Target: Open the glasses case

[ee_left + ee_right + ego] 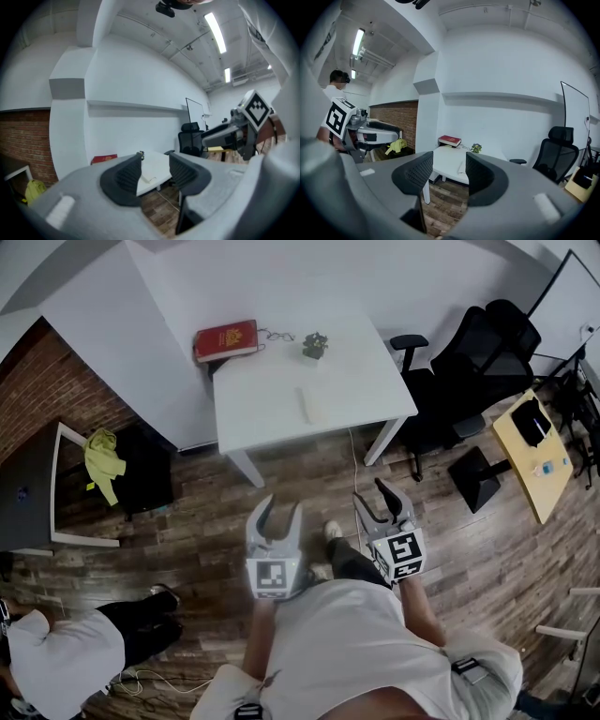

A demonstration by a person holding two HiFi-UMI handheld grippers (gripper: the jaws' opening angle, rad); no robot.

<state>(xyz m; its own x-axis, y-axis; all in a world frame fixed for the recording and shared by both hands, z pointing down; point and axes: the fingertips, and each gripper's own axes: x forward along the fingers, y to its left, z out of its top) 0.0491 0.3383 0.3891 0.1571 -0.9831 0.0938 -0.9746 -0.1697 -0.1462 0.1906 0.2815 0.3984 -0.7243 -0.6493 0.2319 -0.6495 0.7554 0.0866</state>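
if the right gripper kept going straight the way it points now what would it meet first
Probably the white table, around its near edge. The right gripper, jaws open and empty, aims at it, with only open wood floor between. Depth is hard to judge.

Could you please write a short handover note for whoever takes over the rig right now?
Tools: the left tool and the right tool both have their jaws apart and empty, held over the floor short of the table.
Things: the glasses case lies near the table's front edge, with a red book, glasses and a small plant at the far edge.
Done: nothing yet; the case looks shut.
Left: step up to the table, steady the case and open it.
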